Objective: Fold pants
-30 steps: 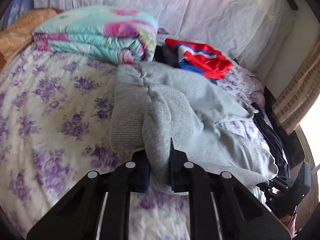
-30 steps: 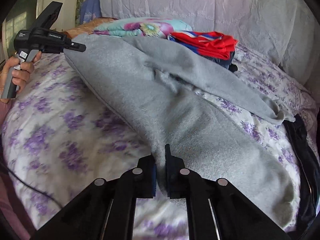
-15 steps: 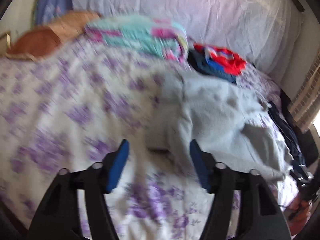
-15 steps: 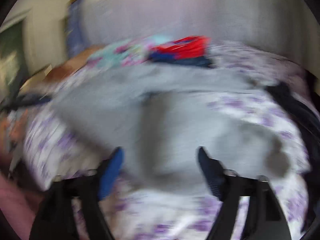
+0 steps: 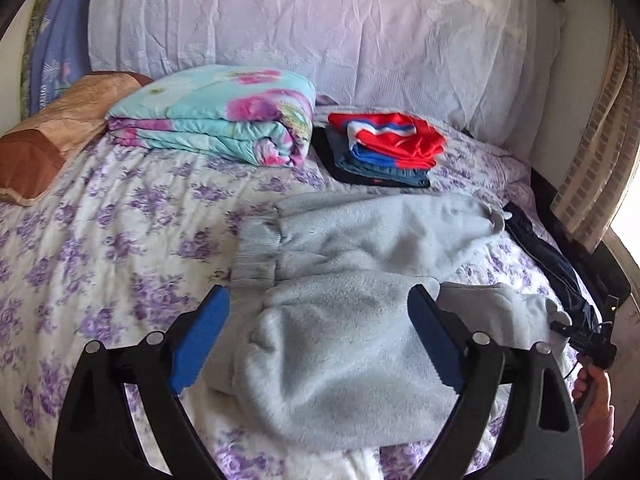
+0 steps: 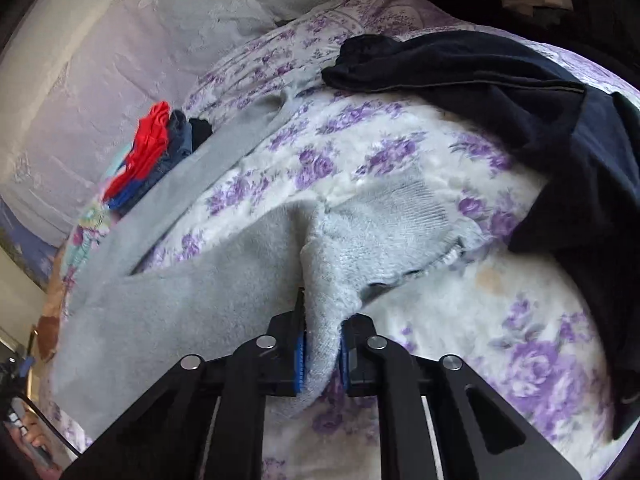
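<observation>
Two grippers show very different states. In the left wrist view, the left gripper (image 5: 316, 334) has its jaws spread wide, and the grey pants (image 5: 352, 304) lie between and beyond them on the floral bed (image 5: 100, 240), in the centre and lower centre of the frame; whether the pads (image 5: 200, 336) touch the fabric I cannot tell. The ribbed waistband sits at centre left, and two legs run toward the right edge.

In the right wrist view, the right gripper (image 6: 322, 356) has its jaws closed on a bunched fold of the pants (image 6: 192, 292) near the ribbed cuff, at lower centre. From there the grey fabric spreads to the lower left, and one leg runs up toward the upper left.

Dark clothes (image 6: 520, 100) lie at the upper right. A folded quilt (image 5: 216, 120) and a clothes stack (image 5: 384, 148) rest in the upper centre of the left view.
</observation>
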